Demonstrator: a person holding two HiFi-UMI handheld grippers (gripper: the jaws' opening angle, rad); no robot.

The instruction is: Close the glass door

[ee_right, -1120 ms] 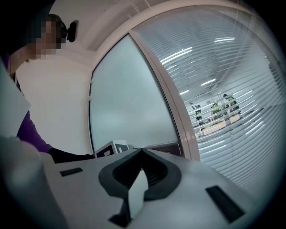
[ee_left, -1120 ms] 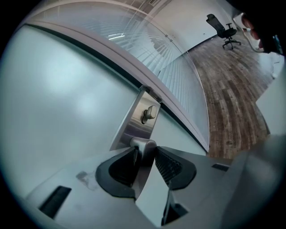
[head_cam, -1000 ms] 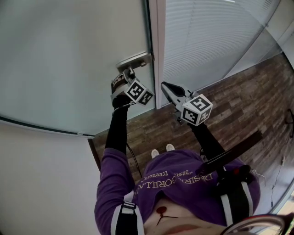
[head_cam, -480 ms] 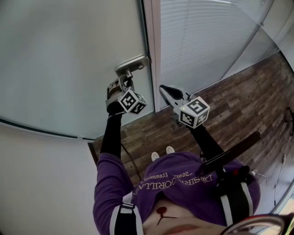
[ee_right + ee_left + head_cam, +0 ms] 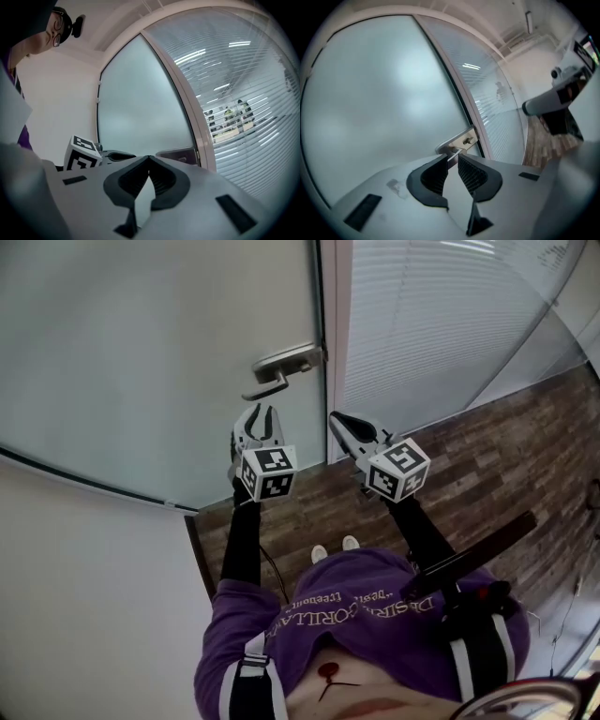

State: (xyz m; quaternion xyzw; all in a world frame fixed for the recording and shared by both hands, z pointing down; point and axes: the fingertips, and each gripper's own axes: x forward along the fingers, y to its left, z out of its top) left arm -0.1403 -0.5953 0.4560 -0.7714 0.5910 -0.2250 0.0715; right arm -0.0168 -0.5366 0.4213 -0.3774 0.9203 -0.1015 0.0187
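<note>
Head view: the frosted glass door (image 5: 141,352) fills the upper left, its edge seemingly flush with the frame (image 5: 335,334). The left gripper (image 5: 258,416) hangs just below the lever handle (image 5: 281,371), clear of it. Its jaws have just been closing, are still slightly parted, and hold nothing. At centre the right gripper (image 5: 339,420) is clenched empty.

A: Head view?
B: Set high, aimed steeply down past the torso (image 5: 375,606); door (image 5: 141,352), handle (image 5: 281,367), floor (image 5: 487,446), left gripper (image 5: 260,416), right gripper (image 5: 339,420) in frame.
A: Gripper views?
B: Each set low behind own jaws, aimed roughly level. Left: close on handle. Right: toward door edge and blinds (image 5: 243,93).
A: Overlap?
B: Door in all three; handle in head and left views.
</note>
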